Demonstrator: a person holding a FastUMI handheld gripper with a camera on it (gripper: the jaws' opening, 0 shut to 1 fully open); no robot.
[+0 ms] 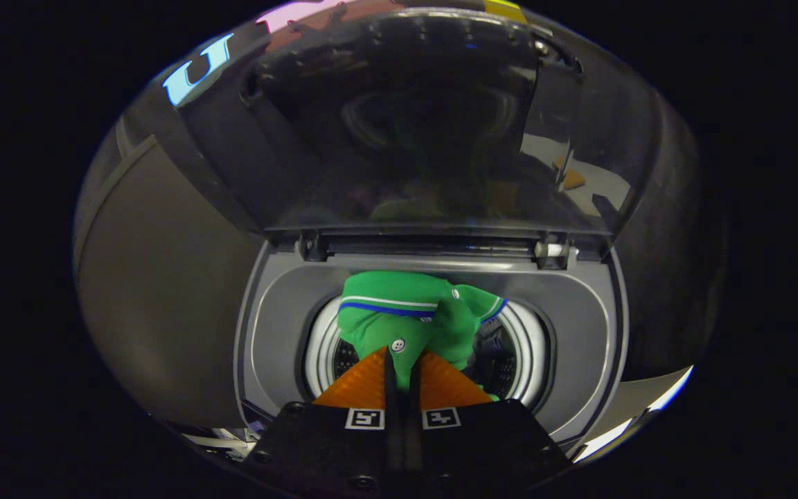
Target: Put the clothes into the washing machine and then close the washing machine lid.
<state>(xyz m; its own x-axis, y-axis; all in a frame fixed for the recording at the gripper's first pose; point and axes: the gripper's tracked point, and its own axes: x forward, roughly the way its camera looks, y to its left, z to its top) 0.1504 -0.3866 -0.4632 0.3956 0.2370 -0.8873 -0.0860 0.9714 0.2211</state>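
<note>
A green shirt [406, 315] with a blue and white stripe and a white button hangs from my gripper [402, 360], which is shut on a fold of its cloth. The shirt dangles over the round drum opening [520, 353] of the top-loading washing machine [579, 319], just ahead of the fingers. The machine's dark transparent lid [406, 125] stands upright, open, behind the opening, hinged along the back edge. The lower part of the shirt is hidden behind the fingers.
The grey top panel [281, 312] of the machine rings the drum. A dark side surface [156, 291] rises left of the machine. Reflections show in the lid. A pale floor strip [648, 409] lies beyond the machine's right corner.
</note>
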